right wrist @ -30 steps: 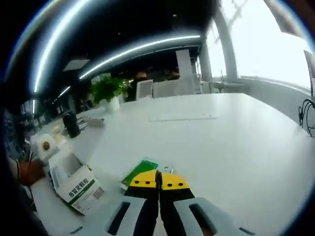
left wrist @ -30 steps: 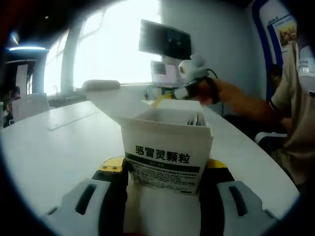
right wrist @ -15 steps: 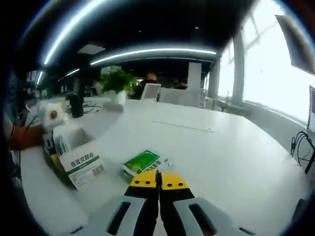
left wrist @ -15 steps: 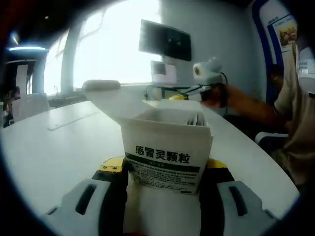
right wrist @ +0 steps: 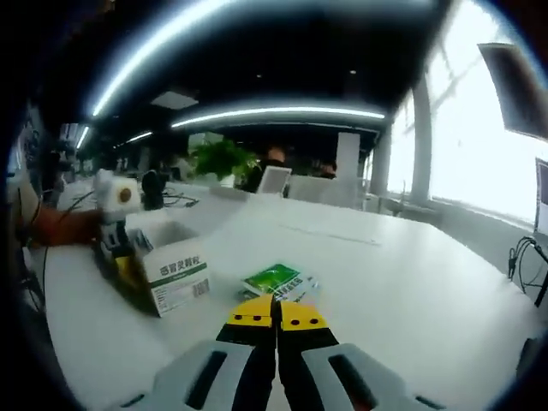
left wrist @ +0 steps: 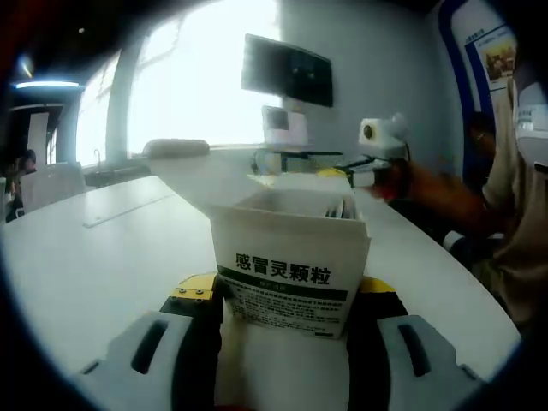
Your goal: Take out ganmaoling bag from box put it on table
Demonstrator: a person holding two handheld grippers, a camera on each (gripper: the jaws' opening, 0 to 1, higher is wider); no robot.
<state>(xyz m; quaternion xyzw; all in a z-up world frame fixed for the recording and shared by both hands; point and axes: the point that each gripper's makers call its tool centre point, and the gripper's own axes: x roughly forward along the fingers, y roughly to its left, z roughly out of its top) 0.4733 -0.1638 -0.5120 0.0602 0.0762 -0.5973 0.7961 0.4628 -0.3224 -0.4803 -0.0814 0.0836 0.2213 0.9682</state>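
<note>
Left gripper view: the open box (left wrist: 289, 272) is clamped upright between the left gripper (left wrist: 282, 317) jaws for access. The right gripper (right wrist: 276, 318) jaws are closed, empty; a green bag (right wrist: 274, 280) is lying on the worktop (right wrist: 411, 300).

Box (left wrist: 289, 267) front: "感冒灵颗粒" in dark characters; smaller print below too blurred.

The box (left wrist: 289, 272) stands on the table (left wrist: 94, 257), gripped between the left gripper's (left wrist: 287, 295) jaws, sachets inside it. In the right gripper view, the ganmaoling bag (right wrist: 272, 279) lies on the table just right of the box, directly ahead of the right gripper (right wrist: 276, 315). A plant (right wrist: 224, 159) stands far behind the box.
</note>
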